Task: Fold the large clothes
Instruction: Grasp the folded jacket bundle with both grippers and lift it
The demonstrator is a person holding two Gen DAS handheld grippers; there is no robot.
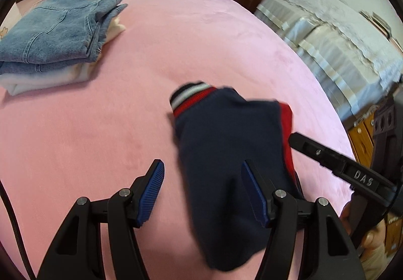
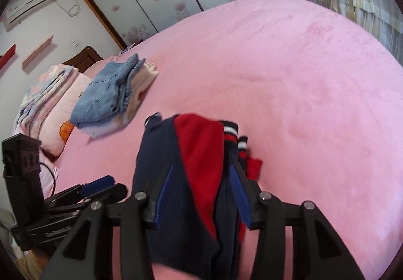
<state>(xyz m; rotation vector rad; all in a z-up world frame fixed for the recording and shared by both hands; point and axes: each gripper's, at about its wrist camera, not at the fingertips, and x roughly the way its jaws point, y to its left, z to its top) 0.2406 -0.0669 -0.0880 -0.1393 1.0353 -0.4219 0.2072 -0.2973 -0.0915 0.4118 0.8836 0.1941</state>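
Observation:
A folded navy and red jacket [image 1: 226, 154] with a striped cuff lies on the pink bed [image 1: 113, 129], blurred by motion. My left gripper [image 1: 202, 194] is open; the jacket's near end lies between its blue pads, and I cannot tell if they touch it. In the right wrist view the jacket [image 2: 191, 179] lies between the open fingers of my right gripper [image 2: 201, 194]. The right gripper's finger [image 1: 327, 156] reaches the jacket's red edge from the right. The left gripper [image 2: 83, 192] shows at the lower left.
A stack of folded clothes topped by blue jeans [image 1: 55, 33] sits at the bed's far left, also in the right wrist view [image 2: 110, 93]. Pillows and a folded quilt [image 2: 42, 93] lie beyond it. A lace-covered sofa [image 1: 340, 41] stands right of the bed.

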